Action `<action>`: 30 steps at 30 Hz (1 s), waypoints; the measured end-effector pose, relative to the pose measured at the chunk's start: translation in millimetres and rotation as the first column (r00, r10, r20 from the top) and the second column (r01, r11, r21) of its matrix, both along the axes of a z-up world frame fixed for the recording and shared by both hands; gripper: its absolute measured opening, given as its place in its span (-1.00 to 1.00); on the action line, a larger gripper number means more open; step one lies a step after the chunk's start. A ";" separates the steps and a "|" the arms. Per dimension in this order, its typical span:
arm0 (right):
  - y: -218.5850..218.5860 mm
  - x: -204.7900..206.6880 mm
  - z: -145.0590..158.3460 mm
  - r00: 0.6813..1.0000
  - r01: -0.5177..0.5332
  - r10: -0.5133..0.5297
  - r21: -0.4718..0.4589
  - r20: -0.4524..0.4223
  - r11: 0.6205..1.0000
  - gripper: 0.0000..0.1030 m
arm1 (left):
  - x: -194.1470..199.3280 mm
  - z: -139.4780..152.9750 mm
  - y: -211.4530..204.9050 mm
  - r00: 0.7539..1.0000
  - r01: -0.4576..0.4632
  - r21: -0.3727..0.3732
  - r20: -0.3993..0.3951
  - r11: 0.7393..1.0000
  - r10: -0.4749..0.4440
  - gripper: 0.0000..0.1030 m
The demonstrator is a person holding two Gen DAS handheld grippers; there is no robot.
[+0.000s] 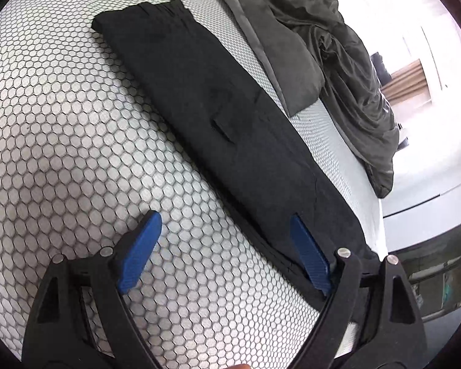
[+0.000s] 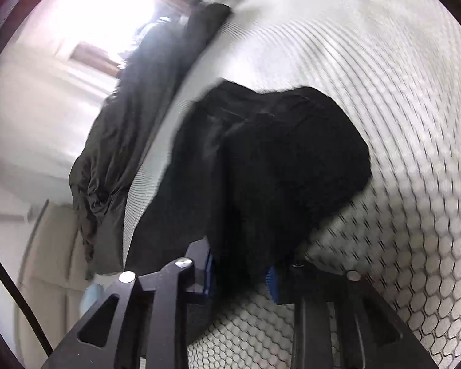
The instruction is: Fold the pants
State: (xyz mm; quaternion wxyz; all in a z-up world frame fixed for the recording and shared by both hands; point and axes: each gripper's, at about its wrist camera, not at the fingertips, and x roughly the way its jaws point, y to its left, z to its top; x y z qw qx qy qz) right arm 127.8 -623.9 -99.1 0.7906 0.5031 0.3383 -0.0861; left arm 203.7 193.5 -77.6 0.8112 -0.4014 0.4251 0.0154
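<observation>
I am seeing the pants (image 1: 218,117) lying lengthwise-folded on the bed (image 1: 61,123), stretching toward 11 o'clock. My left gripper (image 1: 227,255) is hanging spread and empty. My right gripper (image 2: 241,272) is pinching one end, lifting it; the crosswise fold is remaining.

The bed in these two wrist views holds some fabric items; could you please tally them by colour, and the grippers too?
Black pants: 1
Dark grey bedding, rumpled in a heap: 1
Grippers with blue pads: 2, the left gripper and the right gripper
Total: 4, on a bed cover with a honeycomb pattern
</observation>
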 end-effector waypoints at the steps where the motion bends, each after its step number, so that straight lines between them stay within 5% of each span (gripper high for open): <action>1: -1.9 -2.9 -2.2 1.000 0.009 -0.010 0.048 0.025 0.999 -0.43 | 2.6 -0.7 5.2 1.000 -0.009 -0.009 -0.004 1.000 0.009 0.62; 5: 9.2 -13.1 7.4 0.997 -0.024 0.021 0.039 0.075 0.999 -0.01 | 25.9 -8.6 19.7 0.999 -0.039 -0.047 -0.014 0.998 0.038 0.62; 8: 22.9 -9.3 5.2 0.992 -0.069 0.059 0.086 0.111 0.994 0.01 | 37.7 -15.4 30.6 0.995 -0.100 -0.087 -0.011 0.991 0.099 0.53; 10: 26.4 -5.2 0.6 0.992 -0.069 0.058 0.096 0.115 0.993 0.01 | 41.0 -18.6 31.2 0.993 -0.119 -0.097 -0.006 0.988 0.120 0.05; 12: 24.5 4.0 -7.4 0.993 -0.053 0.042 0.105 0.107 0.993 0.01 | 41.4 -24.4 32.9 0.989 -0.149 -0.095 -0.021 0.984 0.148 -0.66; 15: 23.2 8.1 -14.0 0.991 -0.017 0.000 0.125 0.136 0.992 -0.12 | 35.2 -27.2 35.3 0.987 -0.160 -0.072 -0.002 0.985 0.160 -0.91; 17: 18.0 9.7 -13.7 0.990 0.007 -0.021 0.098 0.137 0.995 -0.69 | 30.5 -19.5 34.5 0.989 -0.146 -0.020 0.024 0.989 0.147 -0.93; 18: 17.1 10.8 -14.1 0.990 0.007 -0.020 0.092 0.141 0.996 -0.80 | 28.0 -13.9 32.4 0.990 -0.133 0.006 0.038 0.991 0.133 -0.93; 25: 15.9 -28.4 -3.6 0.984 -0.055 0.047 0.047 0.172 0.997 -0.91 | -5.7 17.9 26.7 0.992 -0.096 0.060 0.090 0.994 0.090 -0.93; 30: 40.1 -69.4 15.2 0.979 -0.127 0.125 0.003 0.163 0.992 -0.91 | -79.0 32.5 45.0 0.993 -0.087 0.086 0.087 0.992 0.079 -0.93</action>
